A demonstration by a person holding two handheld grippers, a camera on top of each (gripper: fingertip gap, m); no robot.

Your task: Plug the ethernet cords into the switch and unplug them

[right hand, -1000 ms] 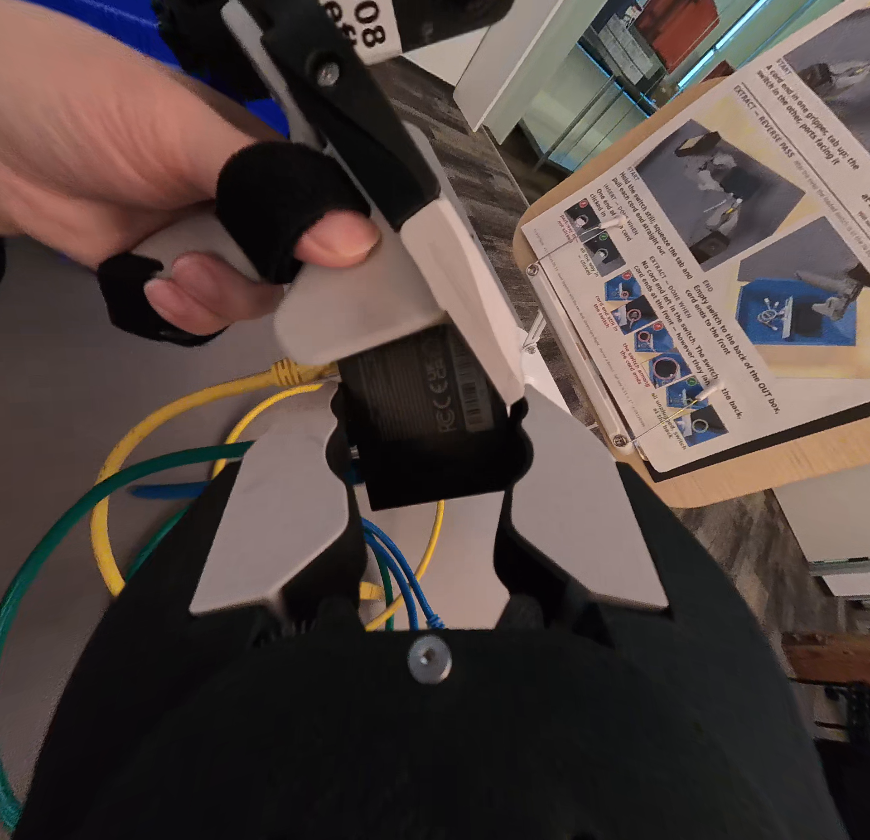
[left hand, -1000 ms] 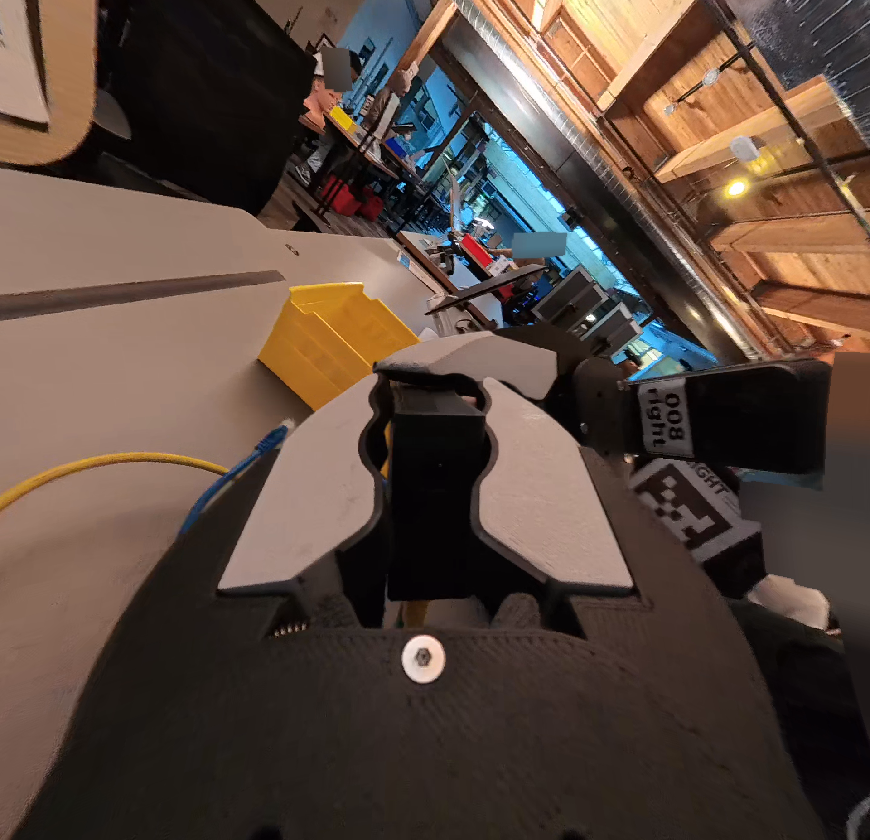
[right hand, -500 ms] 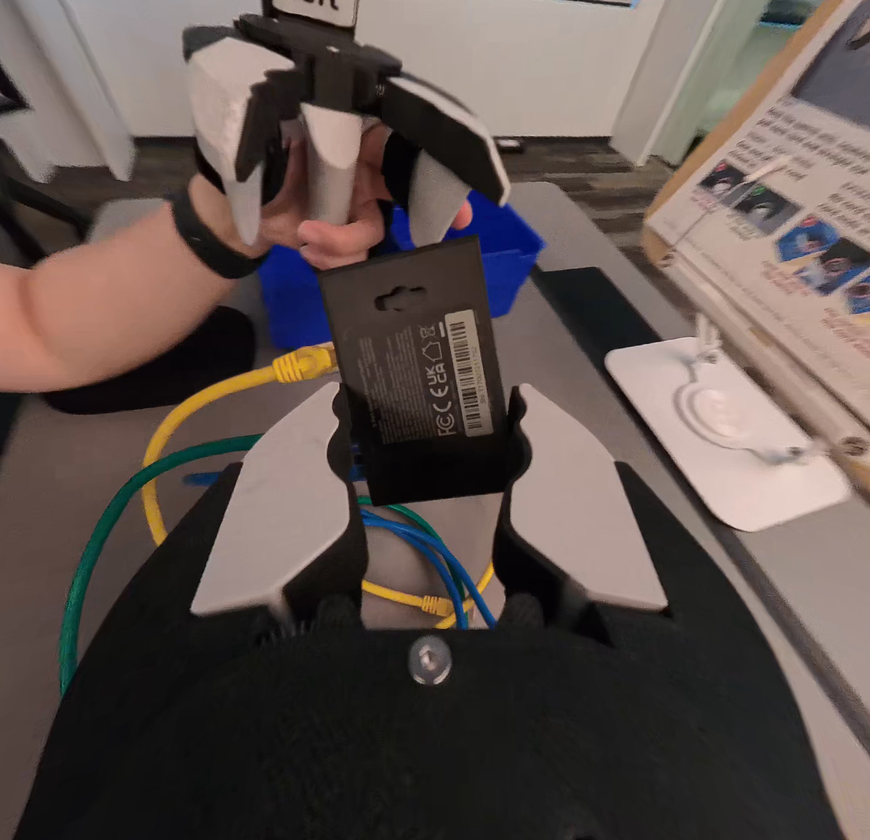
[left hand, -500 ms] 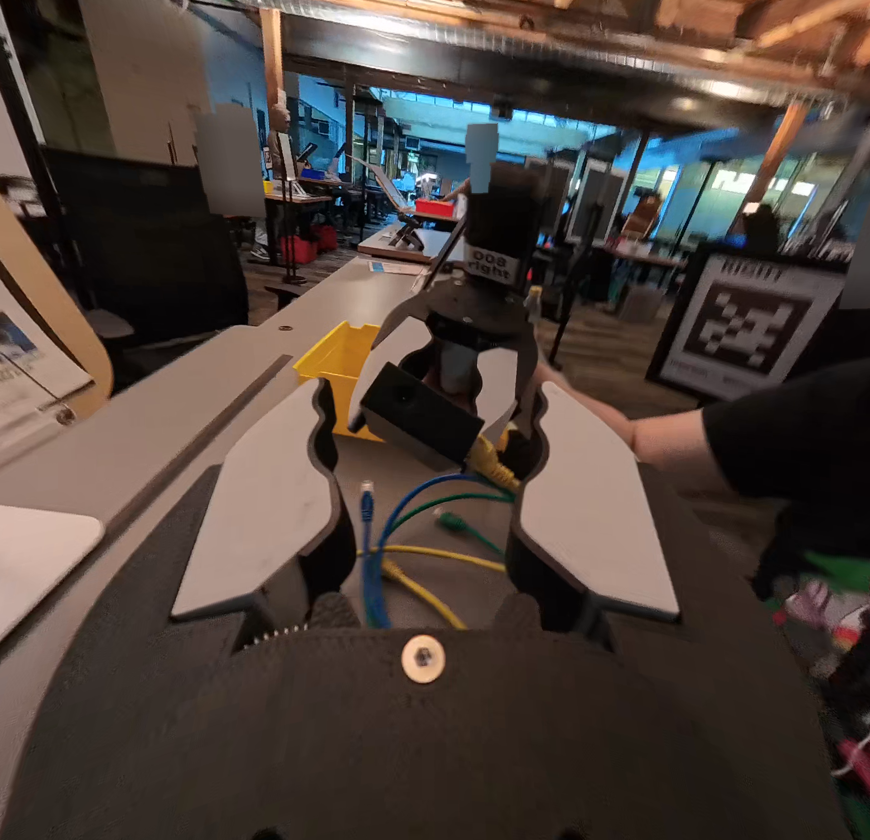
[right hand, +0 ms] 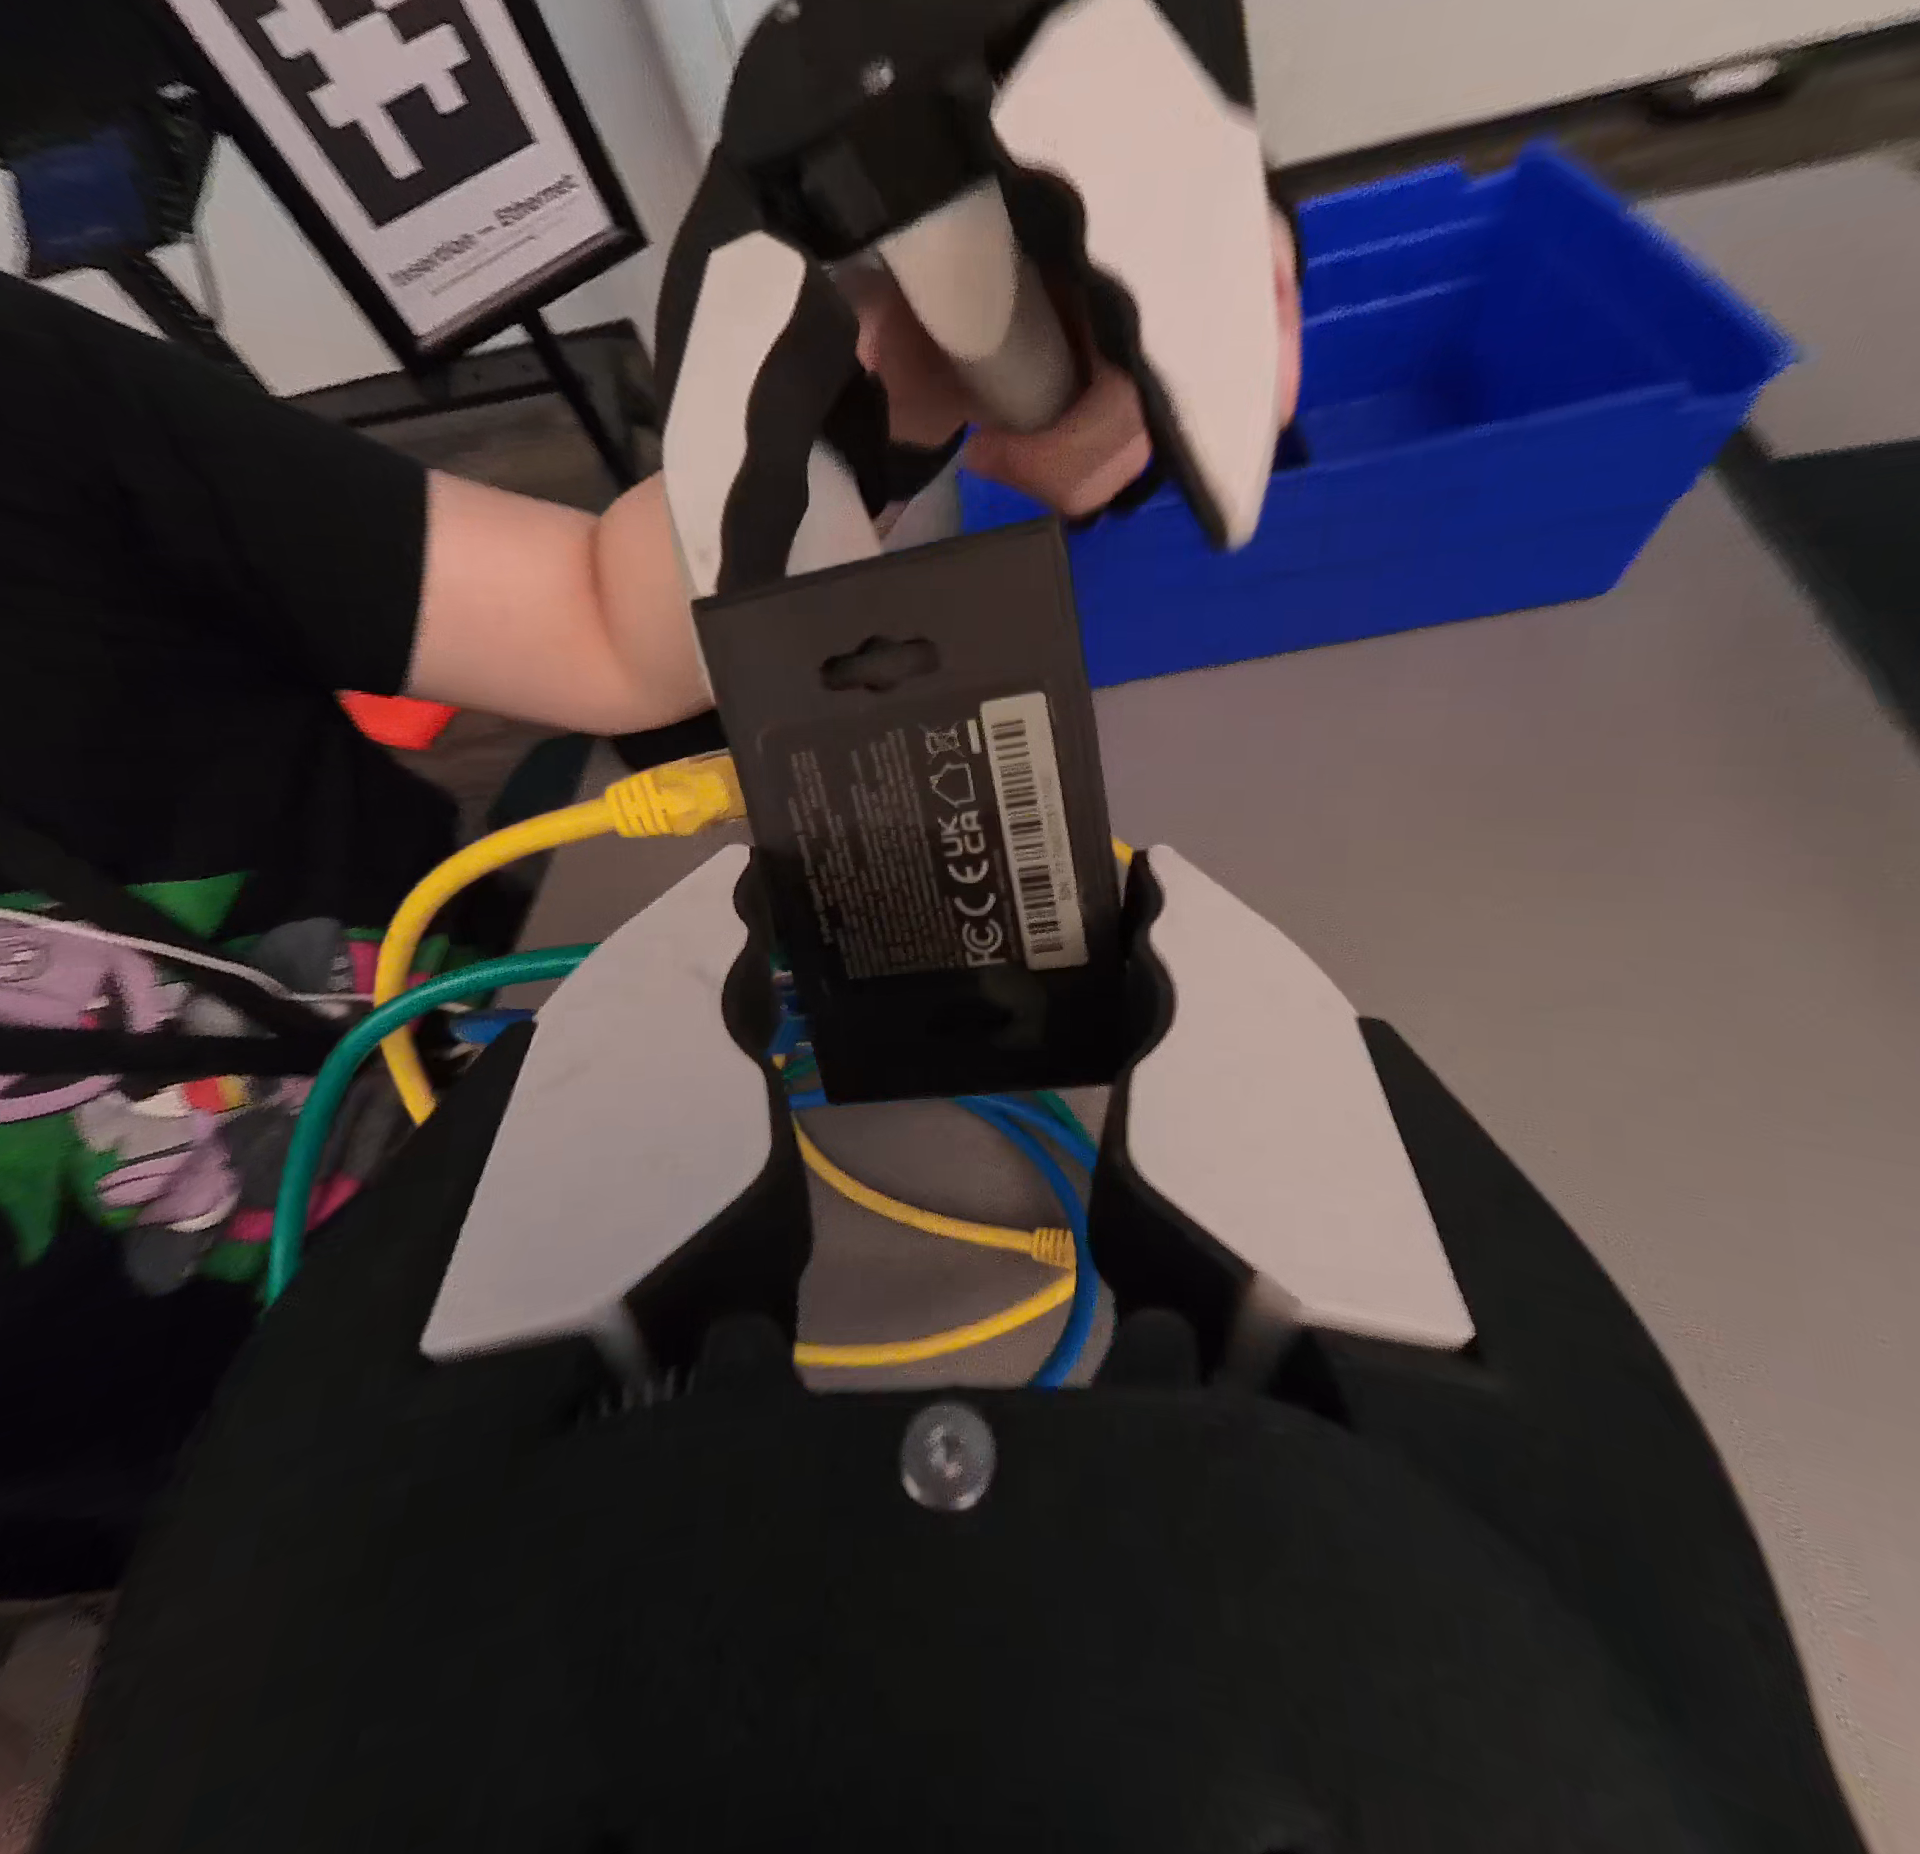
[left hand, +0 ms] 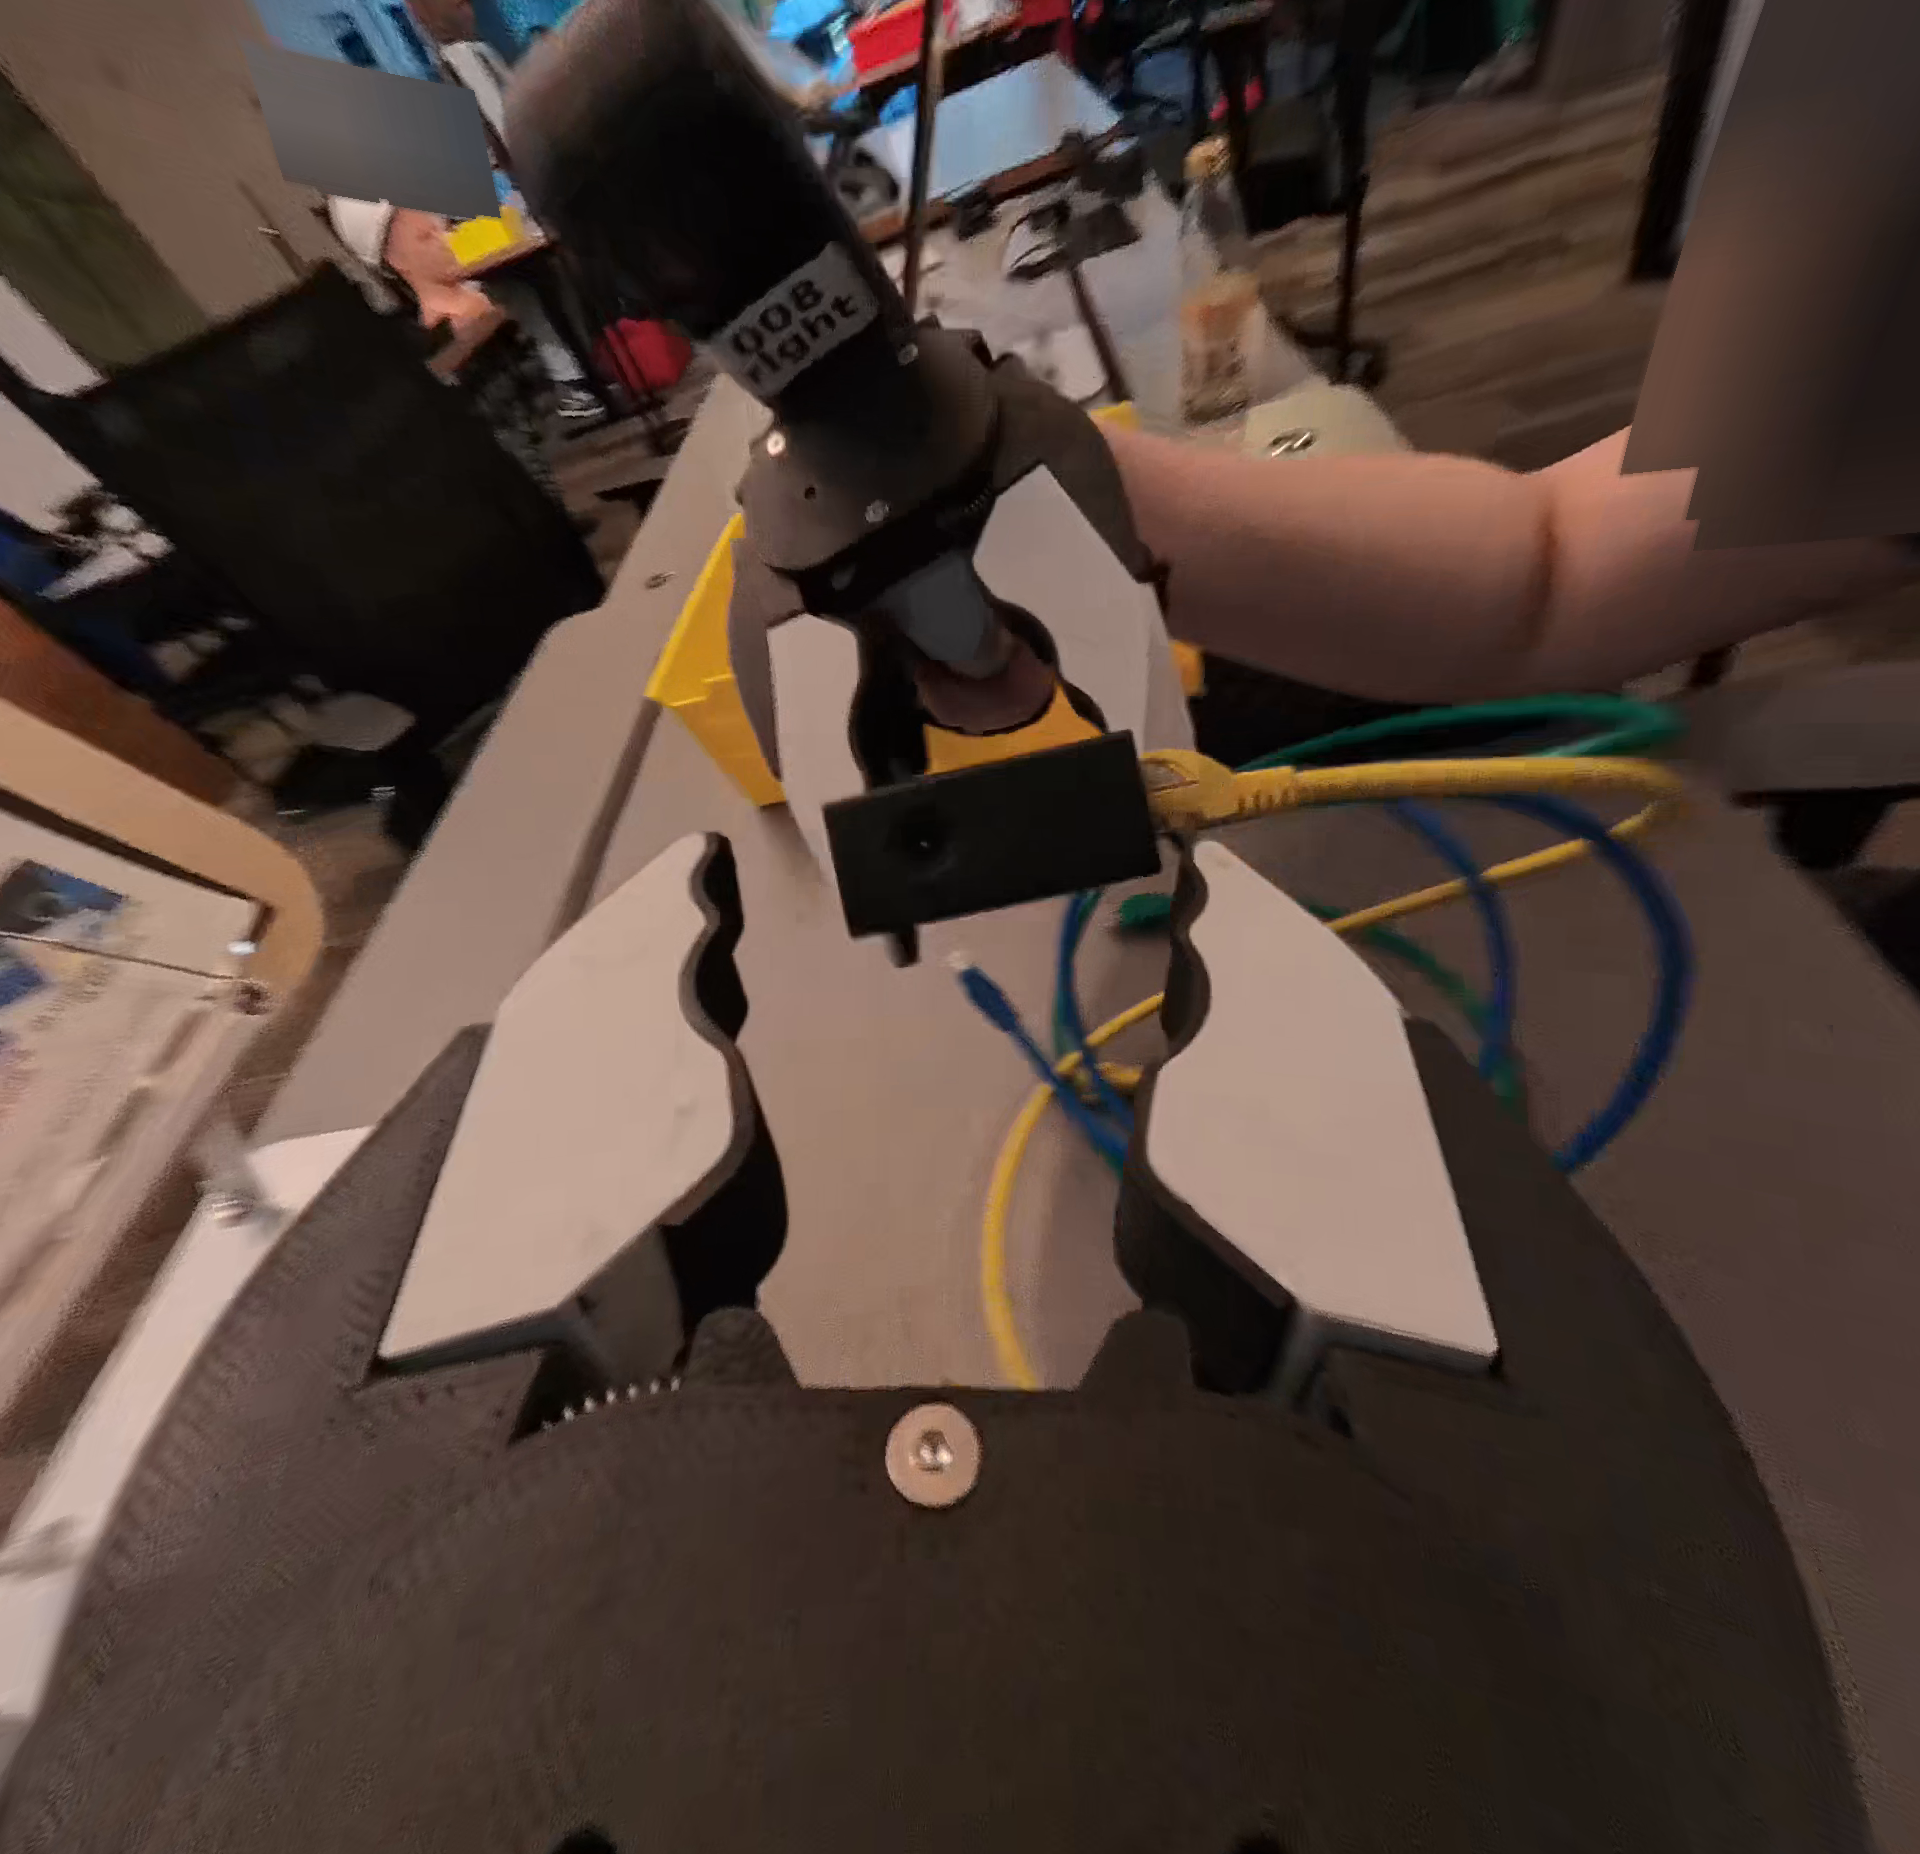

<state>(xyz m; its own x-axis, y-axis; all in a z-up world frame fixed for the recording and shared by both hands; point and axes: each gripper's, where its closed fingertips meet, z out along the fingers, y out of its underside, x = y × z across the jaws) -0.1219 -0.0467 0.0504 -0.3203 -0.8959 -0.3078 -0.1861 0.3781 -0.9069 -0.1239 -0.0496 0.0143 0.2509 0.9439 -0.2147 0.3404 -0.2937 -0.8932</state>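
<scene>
Right gripper (right hand: 940, 957) is clamped on the black switch (right hand: 925, 828), holding it off the grey table (right hand: 1507, 869) with its labelled underside toward the right wrist camera. One yellow cord (right hand: 499, 869) is seated in a port on the switch's side edge — plug in, cable looping down to the table. Left gripper (left hand: 951, 957) is spread wide and holds nothing; it faces the switch end-on and close, not touching. Loose on the table below: a blue cord (left hand: 1039, 1056) with its free plug lying just under the switch, and a green cord (left hand: 1392, 957). Blue bin (right hand: 1455, 433) behind, yellow bin (left hand: 707, 682) beside the right gripper. Judged step: plugging phase, one cord in, next pick pending. Next move calls for the left gripper to drop onto a free plug — probably the blue — grasp it behind the connector and line it up with an open port; the port face is blurred, so which ports are free cannot be told.
</scene>
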